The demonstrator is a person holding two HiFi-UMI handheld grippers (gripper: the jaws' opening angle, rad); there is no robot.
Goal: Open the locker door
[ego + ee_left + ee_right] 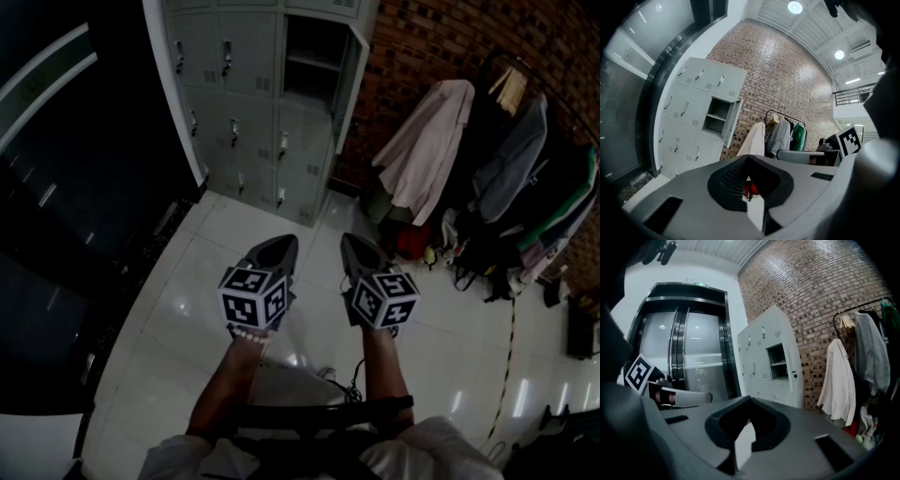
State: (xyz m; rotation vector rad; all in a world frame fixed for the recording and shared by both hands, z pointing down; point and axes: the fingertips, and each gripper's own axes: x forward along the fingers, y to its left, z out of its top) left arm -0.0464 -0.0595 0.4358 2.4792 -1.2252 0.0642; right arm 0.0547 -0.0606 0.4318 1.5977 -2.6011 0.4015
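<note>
One bank of lockers (246, 103) stands far, against the brick wall. One door (351, 82) is open, upper right, long axis upright, swung out toward the near side; the other doors in view are shut. Two grippers, left gripper (285, 242) and right gripper (350, 240), both closed and empty, point at the lockers, well apart from them.

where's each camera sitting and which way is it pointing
Head view: on the person's head, looking steeply down at the floor and locker bank; both forearms, left gripper and right gripper show.
Left gripper view: on the left gripper, looking along its shut jaws toward the locker bank and clothes rack; the right gripper's marker cube shows at right.
Right gripper view: on the right gripper, along its shut jaws toward the locker bank and sliding doors; the left gripper's marker cube shows at left.
Shared: all three show the open compartment.
</note>
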